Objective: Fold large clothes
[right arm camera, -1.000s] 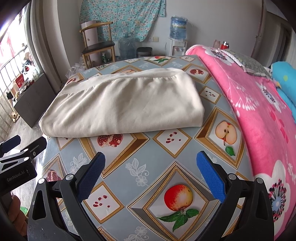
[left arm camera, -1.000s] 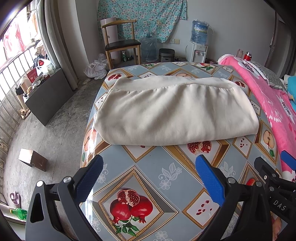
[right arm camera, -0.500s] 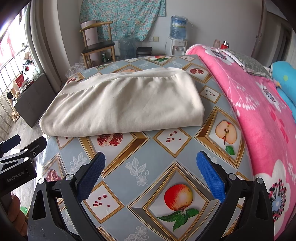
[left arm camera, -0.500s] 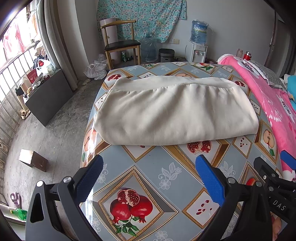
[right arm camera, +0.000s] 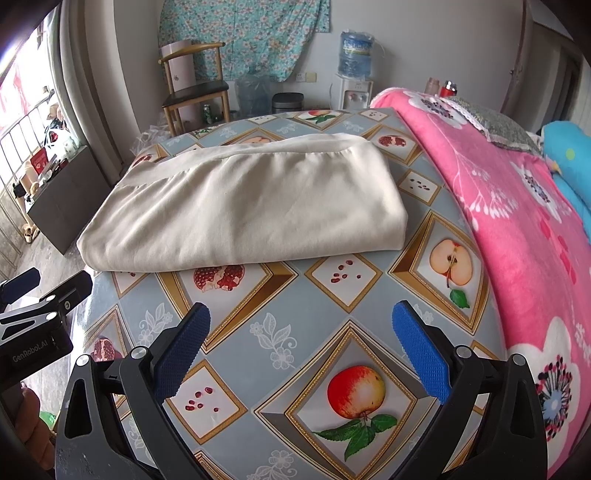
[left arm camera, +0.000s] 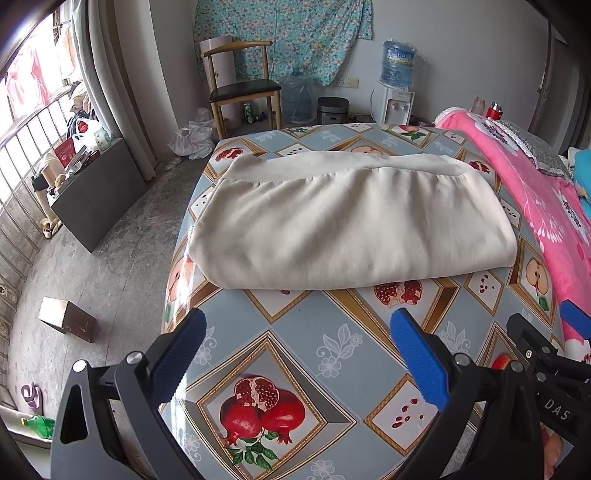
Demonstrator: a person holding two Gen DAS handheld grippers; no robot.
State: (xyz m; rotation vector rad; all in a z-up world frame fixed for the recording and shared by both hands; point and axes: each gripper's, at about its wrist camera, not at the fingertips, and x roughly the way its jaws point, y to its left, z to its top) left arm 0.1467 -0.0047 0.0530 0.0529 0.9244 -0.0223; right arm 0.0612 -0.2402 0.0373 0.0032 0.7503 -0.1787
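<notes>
Fruit-print tablecloth [left arm camera: 295,332] covers the table, with the cream garment [left arm camera: 351,225] folded flat in the middle. Left gripper [left arm camera: 297,354] and right gripper [right arm camera: 301,350] both hover in front of it, jaws wide apart, holding nothing.

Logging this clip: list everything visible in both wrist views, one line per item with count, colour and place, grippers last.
folded garment: 1, cream, lying flat on the table's far half
table: 1, grey-blue fruit-print cover, centre
blanket: 1, pink floral, along the table's right side
chair: 1, wood with dark seat, by the back wall
water dispenser: 1, white with blue bottle, back wall
spare water bottle: 1, clear bluish, on the floor beside the chair
floral cloth: 1, teal, hung on the back wall
small box: 1, brown, on the floor at left
left gripper: 1, black with blue pads, open, above the near table edge
right gripper: 1, black with blue pads, open, above the near table edge
</notes>
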